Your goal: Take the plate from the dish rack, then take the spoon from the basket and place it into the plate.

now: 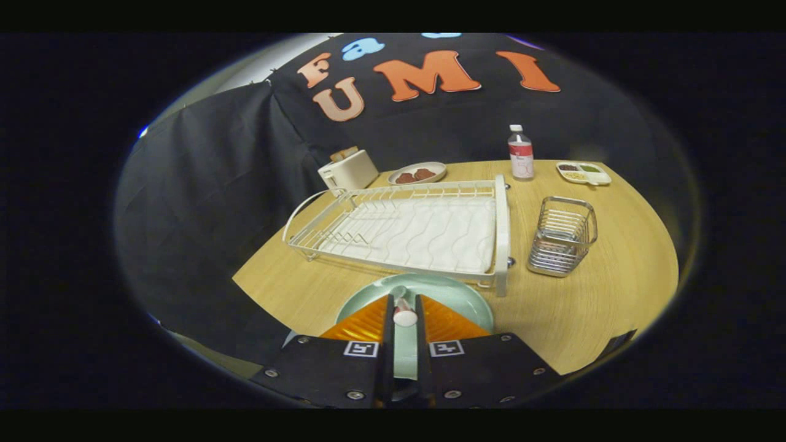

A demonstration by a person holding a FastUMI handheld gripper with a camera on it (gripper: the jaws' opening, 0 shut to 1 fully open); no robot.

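My tool (404, 307) has its fingers drawn close together, pinching a spoon (404, 316) whose small rounded end stands up in the narrow gap. Directly below and just ahead lies the pale green plate (457, 294), flat on the worktop (589, 307), so I judge the coming move is simply downward. Beyond the plate sits the white dish rack (417, 230); the wire basket (562, 236) stands off to its right.

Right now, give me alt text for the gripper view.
The gripper holds a spoon between nearly closed jaws above a pale green plate on the wooden table. Beyond them sit a white dish rack and wire basket.
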